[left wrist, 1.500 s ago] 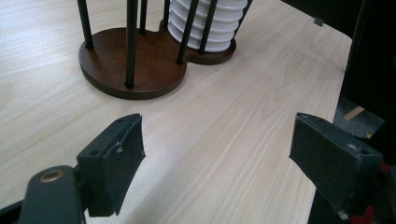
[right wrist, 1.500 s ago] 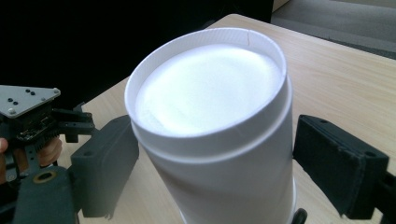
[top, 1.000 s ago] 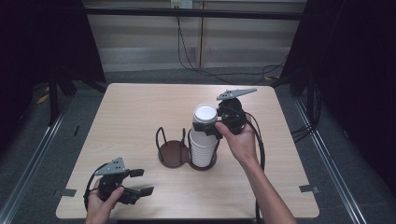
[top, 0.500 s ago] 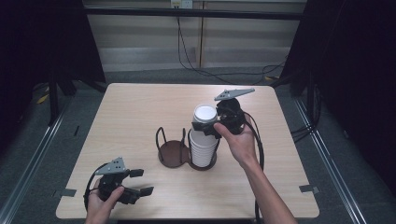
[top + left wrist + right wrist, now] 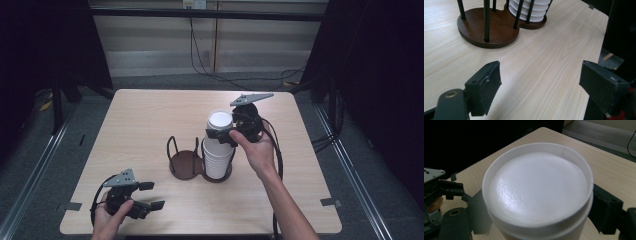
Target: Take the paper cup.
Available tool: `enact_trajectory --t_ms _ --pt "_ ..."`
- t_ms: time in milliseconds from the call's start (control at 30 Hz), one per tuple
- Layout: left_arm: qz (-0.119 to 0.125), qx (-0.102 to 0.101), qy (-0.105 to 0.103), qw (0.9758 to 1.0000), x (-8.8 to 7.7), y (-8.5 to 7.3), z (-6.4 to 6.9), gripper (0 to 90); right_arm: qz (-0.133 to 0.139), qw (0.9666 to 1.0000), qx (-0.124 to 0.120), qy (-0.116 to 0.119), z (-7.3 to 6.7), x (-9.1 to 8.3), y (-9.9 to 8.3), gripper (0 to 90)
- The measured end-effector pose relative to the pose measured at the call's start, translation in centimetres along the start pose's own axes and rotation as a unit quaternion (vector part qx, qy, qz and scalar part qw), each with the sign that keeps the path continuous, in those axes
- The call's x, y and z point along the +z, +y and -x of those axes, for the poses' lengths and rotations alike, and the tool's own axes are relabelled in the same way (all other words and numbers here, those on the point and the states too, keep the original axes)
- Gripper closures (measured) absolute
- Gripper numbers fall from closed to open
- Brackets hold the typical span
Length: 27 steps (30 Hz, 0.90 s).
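My right tongs [image 5: 223,134] grip the top white cup [image 5: 220,121] of the stack in the brown holder's [image 5: 186,165] right ring; lifting it away remains. My left tongs [image 5: 150,196] rest open and empty on the bench [image 5: 150,115], well in front of the holder.

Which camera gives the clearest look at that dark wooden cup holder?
The high view: the cup holder shows whole, with both round bays, its black loops, and the stack of white cups in the right bay. The left gripper view shows its base and rod bottoms. In the right gripper view the top cup hides it.
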<state>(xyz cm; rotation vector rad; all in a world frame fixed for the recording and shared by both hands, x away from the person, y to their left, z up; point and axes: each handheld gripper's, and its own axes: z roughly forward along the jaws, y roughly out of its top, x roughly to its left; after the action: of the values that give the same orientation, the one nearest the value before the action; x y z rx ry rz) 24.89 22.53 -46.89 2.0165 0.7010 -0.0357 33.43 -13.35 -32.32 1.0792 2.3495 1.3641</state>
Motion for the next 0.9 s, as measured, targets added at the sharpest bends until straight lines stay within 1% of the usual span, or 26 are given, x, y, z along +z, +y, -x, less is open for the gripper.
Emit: enact_trajectory --t_ms 67,133,233,333,433,467,700,900 --pt "0.001 0.000 -0.001 1.0000 0.0 0.0 0.0 17.2 0.000 1.0000 0.000 -0.002 0.0 0.0 0.0 19.7" --pt "0.006 0.005 -0.010 0.9999 -0.1 0.1 0.0 16.8 0.007 1.0000 0.002 -0.006 -0.1 -0.1 0.0 20.2" --pt "0.001 0.004 -0.009 1.0000 0.0 0.0 0.0 16.6 0.008 0.9999 -0.001 -0.007 -0.2 -0.2 0.2 20.7" --pt "0.002 0.003 -0.008 1.0000 0.0 0.0 0.0 16.5 0.007 0.9999 -0.004 -0.009 -0.2 -0.4 0.3 21.1" --pt "0.001 0.004 -0.008 1.0000 0.0 0.0 0.0 16.6 0.014 0.9999 -0.002 -0.010 -0.3 -0.7 0.5 21.5" --pt "0.001 0.004 -0.007 1.0000 0.0 0.0 0.0 16.5 0.020 0.9998 0.002 -0.006 -0.2 -0.9 0.7 21.7" --pt "-0.002 0.002 -0.008 1.0000 0.2 0.1 0.0 16.6 0.029 0.9995 0.009 -0.005 -0.1 -1.2 0.8 21.8" --pt "-0.003 0.001 -0.008 1.0000 0.2 0.0 0.0 16.6 0.030 0.9995 0.011 -0.003 -0.1 -1.3 0.9 22.0"
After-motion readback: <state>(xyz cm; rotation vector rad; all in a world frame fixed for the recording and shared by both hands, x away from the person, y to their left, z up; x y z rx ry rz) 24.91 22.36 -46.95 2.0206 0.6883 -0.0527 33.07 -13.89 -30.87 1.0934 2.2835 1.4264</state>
